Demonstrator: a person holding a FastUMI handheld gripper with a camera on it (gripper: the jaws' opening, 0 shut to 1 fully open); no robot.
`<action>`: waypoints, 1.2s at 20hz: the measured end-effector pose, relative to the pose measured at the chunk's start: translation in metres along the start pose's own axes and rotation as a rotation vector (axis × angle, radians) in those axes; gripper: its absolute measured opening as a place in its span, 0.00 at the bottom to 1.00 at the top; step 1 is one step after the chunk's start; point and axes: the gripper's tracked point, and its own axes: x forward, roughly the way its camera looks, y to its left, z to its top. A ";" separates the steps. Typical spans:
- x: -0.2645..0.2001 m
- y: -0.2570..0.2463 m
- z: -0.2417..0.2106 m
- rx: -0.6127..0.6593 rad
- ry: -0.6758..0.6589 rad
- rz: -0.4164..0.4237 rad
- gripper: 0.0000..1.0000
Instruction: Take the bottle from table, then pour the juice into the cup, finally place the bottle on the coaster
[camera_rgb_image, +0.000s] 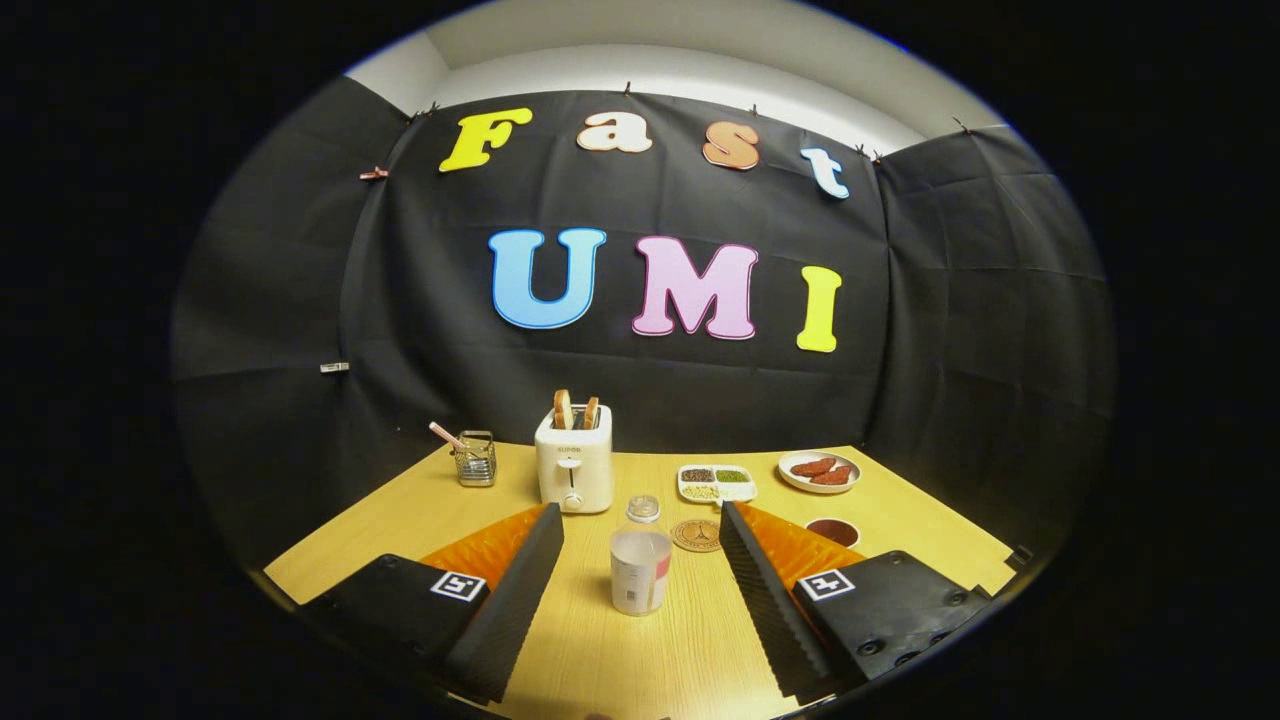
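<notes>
A small clear bottle (640, 558) with a whitish label and a clear cap stands upright on the wooden table (400, 520), between my two fingers and near their tips. My gripper (640, 520) is open wide, and neither finger touches the bottle. Just beyond the bottle, a little to the right, lies a round brown coaster (697, 535). A dark cup (833, 532) sits further right, partly hidden behind my right finger (760, 590).
A white toaster (574, 460) with two bread slices stands behind the left finger. A wire holder (476, 459) is at the back left. A divided dish of grains (716, 483) and a plate of red slices (820, 471) sit at the back right.
</notes>
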 end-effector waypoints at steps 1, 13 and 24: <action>0.004 0.001 -0.006 -0.008 0.005 0.000 0.97; 0.069 -0.004 -0.088 -0.014 0.082 -0.021 0.97; 0.130 0.004 -0.142 -0.082 0.157 -0.039 0.97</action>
